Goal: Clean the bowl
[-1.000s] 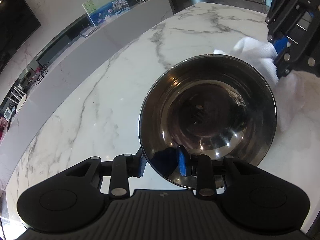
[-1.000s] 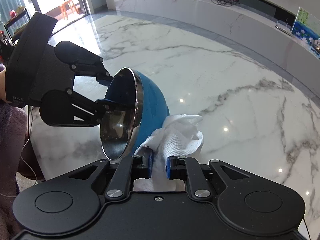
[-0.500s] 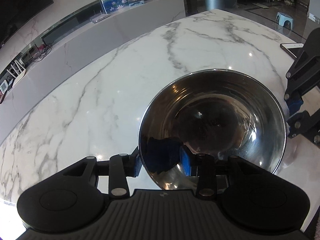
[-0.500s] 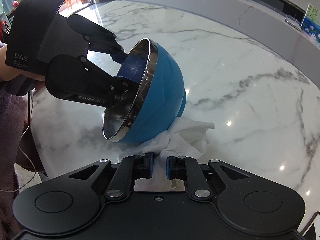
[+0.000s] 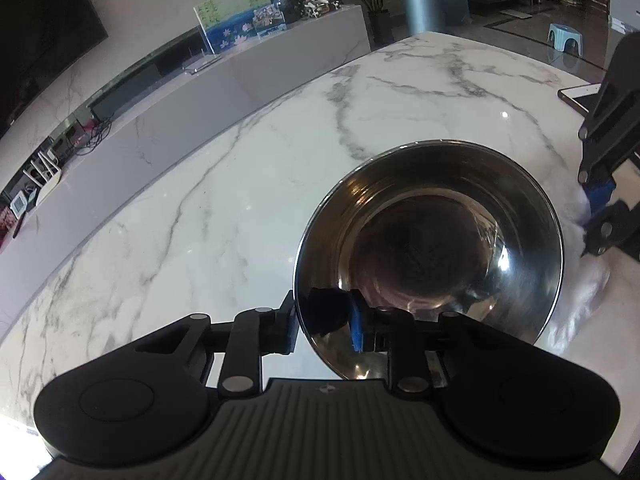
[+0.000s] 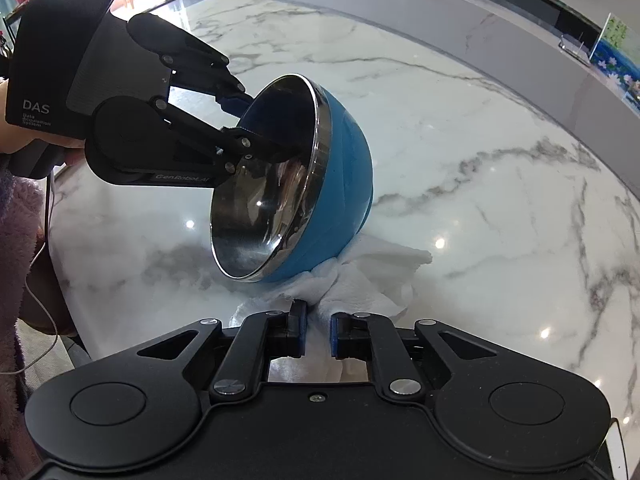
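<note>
From the left wrist, the left gripper has the bowl by its near rim, one finger outside on the left and the blue pad of the other inside; its jaws are closing on that rim. The bowl is tilted, its shiny steel inside facing the camera, over the marble table. At the right edge the right gripper reaches in beside the bowl, and a white cloth shows behind the bowl's right side. A phone lies on the far right of the table. From the right wrist, the right gripper is clamped on the cloth, which is bunched between its blue pads. The bowl, blue outside, tips on its side with its lower edge on the cloth. The left gripper pinches its upper left rim.
</note>
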